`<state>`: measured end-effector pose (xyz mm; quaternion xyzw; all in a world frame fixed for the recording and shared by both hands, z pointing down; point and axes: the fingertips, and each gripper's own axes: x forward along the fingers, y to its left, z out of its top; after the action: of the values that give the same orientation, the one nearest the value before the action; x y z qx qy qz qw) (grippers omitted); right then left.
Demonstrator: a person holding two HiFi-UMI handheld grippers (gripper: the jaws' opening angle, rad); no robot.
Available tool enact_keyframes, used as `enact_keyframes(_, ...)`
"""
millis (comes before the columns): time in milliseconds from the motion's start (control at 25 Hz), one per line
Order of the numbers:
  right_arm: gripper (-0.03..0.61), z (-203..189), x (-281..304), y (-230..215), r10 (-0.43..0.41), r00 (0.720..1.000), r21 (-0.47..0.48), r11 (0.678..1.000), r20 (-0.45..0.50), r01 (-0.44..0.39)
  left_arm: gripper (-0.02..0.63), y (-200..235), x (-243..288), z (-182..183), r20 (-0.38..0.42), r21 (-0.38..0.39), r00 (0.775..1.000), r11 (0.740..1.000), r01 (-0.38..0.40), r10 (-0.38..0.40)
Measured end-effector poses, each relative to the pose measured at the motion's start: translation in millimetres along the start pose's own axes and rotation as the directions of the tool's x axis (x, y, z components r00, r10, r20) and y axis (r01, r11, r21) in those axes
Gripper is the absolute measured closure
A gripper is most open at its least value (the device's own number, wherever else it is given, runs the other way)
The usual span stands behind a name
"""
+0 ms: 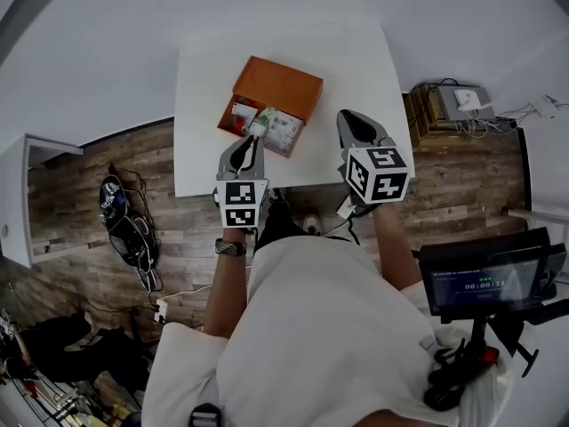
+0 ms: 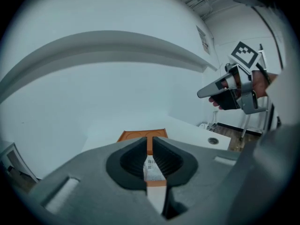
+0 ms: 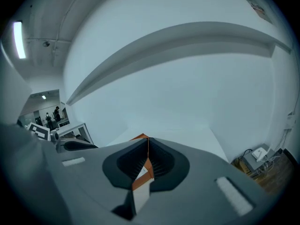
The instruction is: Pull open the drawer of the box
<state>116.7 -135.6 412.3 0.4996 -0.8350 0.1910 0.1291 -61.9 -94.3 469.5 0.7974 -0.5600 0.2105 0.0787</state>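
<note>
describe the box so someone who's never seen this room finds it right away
On the white table, left of its middle, lies a flat orange box. It is the only coloured thing there, its drawer pulled out toward the near edge with printed packets inside.

Left gripper view: the box (image 2: 136, 135) is mostly hidden behind the left gripper (image 2: 150, 143); only a strip shows through the slit. Right gripper view: the right gripper (image 3: 148, 143) hides all but a sliver of it. Head view: the drawer (image 1: 260, 124) contents are too small to tell, and the screen (image 1: 484, 285) print is unreadable.
</note>
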Motion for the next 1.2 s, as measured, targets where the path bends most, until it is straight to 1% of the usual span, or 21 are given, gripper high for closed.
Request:
enact_keyframes(120, 0.575, 7, -10, 8, 0.011, 0.999, -0.066, 0.998, 0.035, -0.009, 0.578, -2, -9, 11, 0.035, 0.025, 0.999, 0.999, -0.022, 0.021)
enact_keyframes(240, 0.575, 19, -14, 17, 0.028, 0.998, -0.125, 0.992, 0.054, -0.021, 0.595, 3, -16, 28, 0.072, 0.028, 0.997, 0.999, -0.044, 0.041)
enact_keyframes(360, 0.575, 35, -19, 23, 0.040, 0.996, -0.150, 0.988, 0.078, -0.028, 0.607, 7, -25, 46, 0.112, 0.030, 0.992, 0.998, -0.059, 0.056)
enact_keyframes(600, 0.575, 66, -26, 29, 0.037, 0.990, -0.183, 0.983, 0.138, -0.011, 0.607, 18, -35, 82, 0.184, 0.050, 0.981, 0.996, -0.069, 0.059)
enact_keyframes(760, 0.575, 82, -32, 32, 0.031, 0.987, -0.186, 0.983, 0.156, -0.002, 0.607, 24, -43, 119, 0.265, 0.066, 0.963, 0.995, -0.072, 0.052)
enact_keyframes(880, 0.577, 99, -41, 35, 0.033, 0.980, -0.179, 0.984, 0.194, 0.003, 0.607, 25, -52, 147, 0.320, 0.100, 0.946, 0.991, -0.084, 0.048)
enact_keyframes(1000, 0.577, 122, -50, 39, 0.023, 0.968, -0.213, 0.977, 0.249, 0.032, 0.607, 27, -58, 170, 0.357, 0.126, 0.933, 0.987, -0.097, 0.046)
enact_keyframes(1120, 0.577, 138, -56, 47, 0.013, 0.960, -0.265, 0.962, 0.279, 0.064, 0.607, 28, -66, 189, 0.390, 0.146, 0.920, 0.984, -0.103, 0.039)
enact_keyframes(1200, 0.577, 145, -59, 52, 0.014, 0.955, -0.276, 0.958, 0.295, 0.071, 0.607, 28, -71, 201, 0.416, 0.159, 0.909, 0.981, -0.109, 0.034)
